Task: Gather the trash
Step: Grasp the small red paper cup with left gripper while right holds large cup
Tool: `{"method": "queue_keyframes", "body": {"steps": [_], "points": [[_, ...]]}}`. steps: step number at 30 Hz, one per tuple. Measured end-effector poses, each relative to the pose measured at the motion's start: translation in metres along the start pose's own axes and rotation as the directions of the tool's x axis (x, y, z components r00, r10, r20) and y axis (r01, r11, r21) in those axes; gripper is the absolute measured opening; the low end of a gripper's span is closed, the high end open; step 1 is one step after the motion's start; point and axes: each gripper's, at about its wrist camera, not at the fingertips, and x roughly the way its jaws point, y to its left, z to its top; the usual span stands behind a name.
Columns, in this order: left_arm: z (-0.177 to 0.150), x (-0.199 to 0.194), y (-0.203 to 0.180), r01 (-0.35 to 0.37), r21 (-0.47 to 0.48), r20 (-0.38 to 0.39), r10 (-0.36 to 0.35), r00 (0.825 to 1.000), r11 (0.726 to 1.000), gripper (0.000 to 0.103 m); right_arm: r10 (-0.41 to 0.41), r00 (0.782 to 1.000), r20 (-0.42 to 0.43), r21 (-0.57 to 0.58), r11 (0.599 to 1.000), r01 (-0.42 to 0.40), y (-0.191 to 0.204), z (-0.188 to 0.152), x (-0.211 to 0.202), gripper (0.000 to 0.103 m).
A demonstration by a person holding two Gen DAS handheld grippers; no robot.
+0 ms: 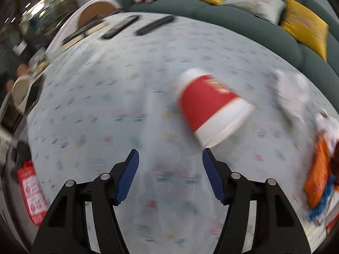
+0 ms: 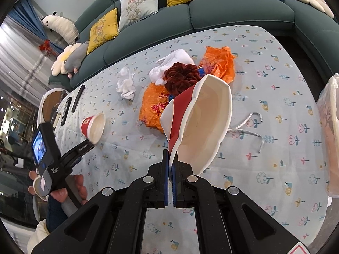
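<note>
A red-and-white paper cup (image 1: 211,108) lies on its side on the flowered tablecloth (image 1: 106,105), blurred. My left gripper (image 1: 170,154) is open and empty, and the cup's mouth lies just beyond its right fingertip. In the right wrist view that cup (image 2: 93,127) sits at the left gripper's tips (image 2: 90,142), held by a person's hand (image 2: 63,192). My right gripper (image 2: 170,154) is shut on the wall of a second, squashed red-and-white cup (image 2: 201,122), which hangs above the table with its mouth towards the camera.
On the cloth lie a crumpled white tissue (image 2: 126,83), orange wrappers (image 2: 154,105), a dark red ruffled piece (image 2: 180,78), white paper (image 2: 175,63) and a silver strip (image 2: 252,127). Remotes (image 2: 77,98) lie far left. A plastic-lined container (image 2: 330,131) stands right. A green sofa (image 2: 233,10) runs behind.
</note>
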Motion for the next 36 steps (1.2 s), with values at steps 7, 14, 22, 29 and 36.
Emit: {"method": "queue_keyframes", "body": {"steps": [7, 14, 22, 29, 36], "points": [[-0.006, -0.016, -0.009, 0.091, 0.080, 0.070, -0.096, 0.993, 0.993, 0.064, 0.019, 1.000, -0.010, -0.018, 1.000, -0.019, 0.016, 0.000, 0.009, 0.003], [0.004, 0.001, -0.020, 0.081, 0.139, 0.137, -0.100, 0.986, 0.987, 0.059, 0.012, 1.000, -0.016, -0.033, 0.999, -0.012, 0.020, 0.001, 0.012, 0.003], [0.008, 0.009, -0.011, 0.124, 0.146, 0.122, -0.143, 0.982, 0.981, 0.011, 0.005, 1.000, -0.025, -0.042, 0.999, -0.006, 0.027, 0.000, 0.019, 0.003], [-0.002, -0.035, -0.019, 0.201, 0.223, 0.137, -0.234, 0.962, 0.954, 0.006, 0.011, 1.000, -0.004, -0.035, 0.999, -0.011, 0.035, -0.001, 0.011, 0.003], [-0.017, -0.081, -0.033, 0.283, 0.275, 0.123, -0.326, 0.937, 0.919, 0.005, 0.022, 0.999, 0.039, -0.026, 0.999, -0.021, 0.040, -0.001, -0.015, 0.003]]}}
